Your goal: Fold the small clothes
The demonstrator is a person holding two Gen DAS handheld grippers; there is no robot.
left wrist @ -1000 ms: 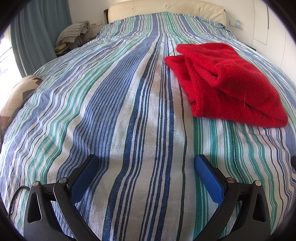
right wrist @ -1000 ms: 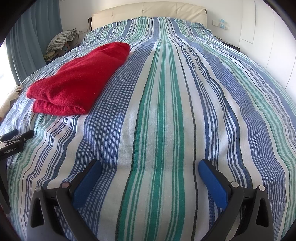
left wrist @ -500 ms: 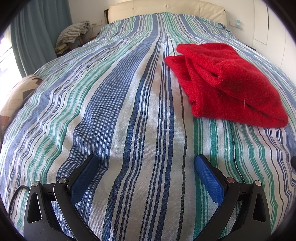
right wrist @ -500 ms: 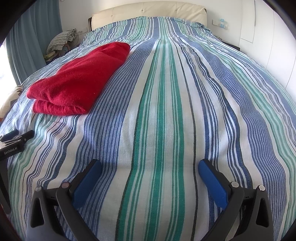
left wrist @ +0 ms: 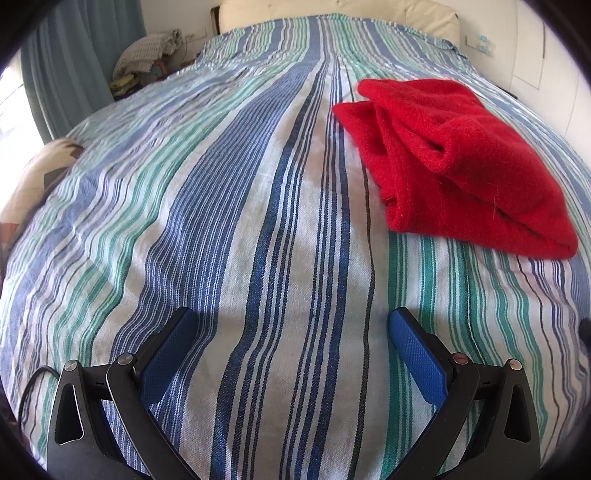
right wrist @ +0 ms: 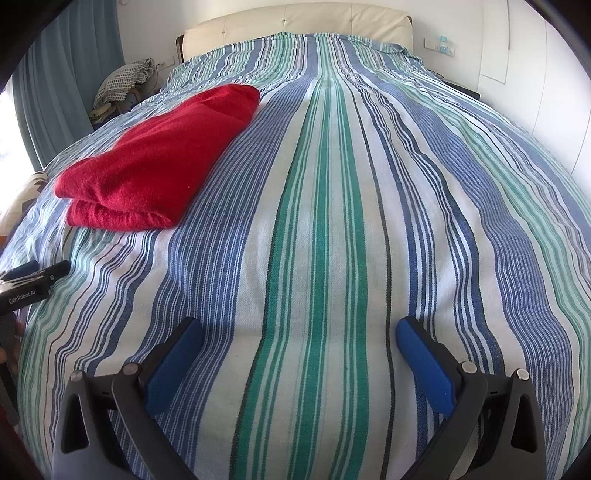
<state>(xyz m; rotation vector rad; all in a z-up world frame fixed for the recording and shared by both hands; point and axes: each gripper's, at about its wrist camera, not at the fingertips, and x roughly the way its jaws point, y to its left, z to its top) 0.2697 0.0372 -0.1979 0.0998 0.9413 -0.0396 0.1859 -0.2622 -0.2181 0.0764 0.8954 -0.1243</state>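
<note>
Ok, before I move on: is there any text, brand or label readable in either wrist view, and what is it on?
"GenRobot.AI": white lettering on the black body of the left tool, seen at the left edge of the right wrist view.
White wall plate with pale blue marks beside the cream padded headboard: too small to read.
No label shows on the folded red knit garment or the blue, green and white striped bedspread.

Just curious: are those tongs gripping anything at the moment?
Nothing is held. The left tongs and right tongs are open over the bedspread, apart from the folded red garment.
</note>
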